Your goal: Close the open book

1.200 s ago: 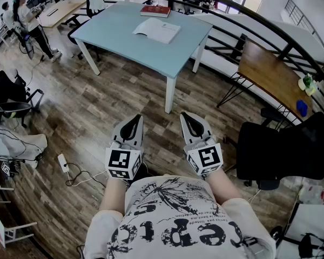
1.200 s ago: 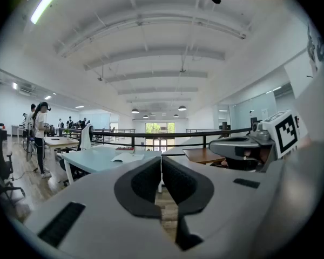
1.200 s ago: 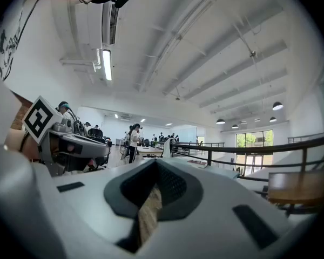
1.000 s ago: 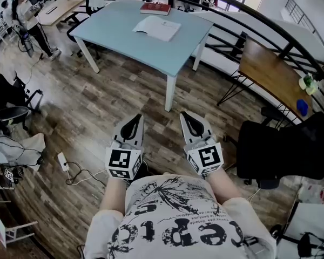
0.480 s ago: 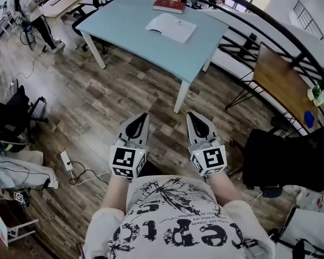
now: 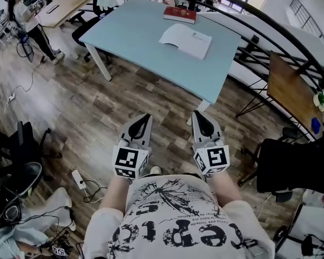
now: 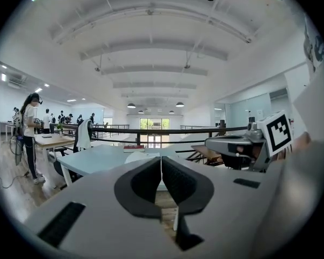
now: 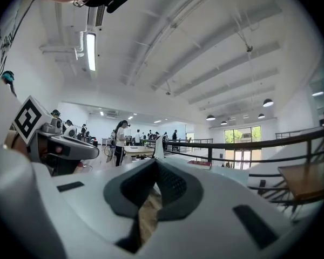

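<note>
Head view: up on the person's head, aimed forward and steeply down at the wood floor (image 6: 86, 101), left gripper (image 6: 145, 117) and right gripper (image 6: 197, 115) close underneath, light blue table (image 6: 140, 31) farther ahead. Gripper views: way lower, sitting right behind each pair of jaws, facing roughly level toward that same table and red book (image 6: 179, 14), so shared across all three. Also catching the neighbouring gripper off to the side in each.

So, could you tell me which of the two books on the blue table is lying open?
The white book lies open, pages up; the red book beyond it is closed.
</note>
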{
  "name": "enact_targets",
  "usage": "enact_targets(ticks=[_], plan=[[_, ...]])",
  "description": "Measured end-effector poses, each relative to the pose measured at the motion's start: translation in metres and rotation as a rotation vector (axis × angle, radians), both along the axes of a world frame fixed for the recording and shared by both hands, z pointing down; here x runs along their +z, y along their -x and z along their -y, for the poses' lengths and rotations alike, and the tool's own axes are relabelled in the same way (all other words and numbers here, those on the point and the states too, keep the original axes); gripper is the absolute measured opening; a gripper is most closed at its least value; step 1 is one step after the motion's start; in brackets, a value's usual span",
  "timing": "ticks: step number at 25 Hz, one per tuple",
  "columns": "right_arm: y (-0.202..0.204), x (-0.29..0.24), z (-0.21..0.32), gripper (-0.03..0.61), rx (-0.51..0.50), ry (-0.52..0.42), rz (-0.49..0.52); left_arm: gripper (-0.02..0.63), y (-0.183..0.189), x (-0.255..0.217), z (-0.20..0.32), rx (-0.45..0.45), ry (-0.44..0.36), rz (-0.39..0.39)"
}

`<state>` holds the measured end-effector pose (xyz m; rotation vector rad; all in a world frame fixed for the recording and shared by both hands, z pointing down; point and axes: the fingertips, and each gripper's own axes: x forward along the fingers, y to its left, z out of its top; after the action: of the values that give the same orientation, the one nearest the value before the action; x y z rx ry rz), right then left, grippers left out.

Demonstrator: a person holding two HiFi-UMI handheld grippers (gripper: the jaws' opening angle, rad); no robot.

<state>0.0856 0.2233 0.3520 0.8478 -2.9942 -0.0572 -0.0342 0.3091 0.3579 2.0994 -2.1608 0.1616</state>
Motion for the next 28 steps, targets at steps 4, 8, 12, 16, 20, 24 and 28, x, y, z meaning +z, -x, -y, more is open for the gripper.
enact_targets(ticks=[4, 8, 12, 16, 20, 24, 28], plan=[[0.045, -0.005, 0.020, 0.011, 0.033, 0.005, -0.012, 0.021, 0.048, -0.004, 0.016, 0.014, 0.005, -0.012], [0.079, 0.008, 0.060, 0.011, 0.050, 0.031, -0.046, 0.021, 0.082, 0.006, 0.052, 0.021, 0.027, -0.041], [0.101, 0.023, 0.095, 0.011, 0.069, 0.036, -0.039, 0.021, 0.107, 0.024, 0.084, 0.026, 0.036, -0.038], [0.126, 0.036, 0.155, 0.011, 0.078, 0.051, -0.039, 0.021, 0.132, 0.037, 0.142, 0.035, 0.064, -0.035], [0.156, 0.040, 0.213, 0.011, 0.085, 0.057, -0.049, 0.021, 0.161, 0.041, 0.203, 0.043, 0.082, -0.026], [0.184, 0.034, 0.276, 0.011, 0.092, 0.049, -0.046, 0.021, 0.189, 0.040, 0.273, 0.067, 0.088, -0.030], [0.194, 0.029, 0.341, 0.011, 0.129, 0.048, -0.045, 0.021, 0.201, 0.036, 0.345, 0.114, 0.089, -0.022]])
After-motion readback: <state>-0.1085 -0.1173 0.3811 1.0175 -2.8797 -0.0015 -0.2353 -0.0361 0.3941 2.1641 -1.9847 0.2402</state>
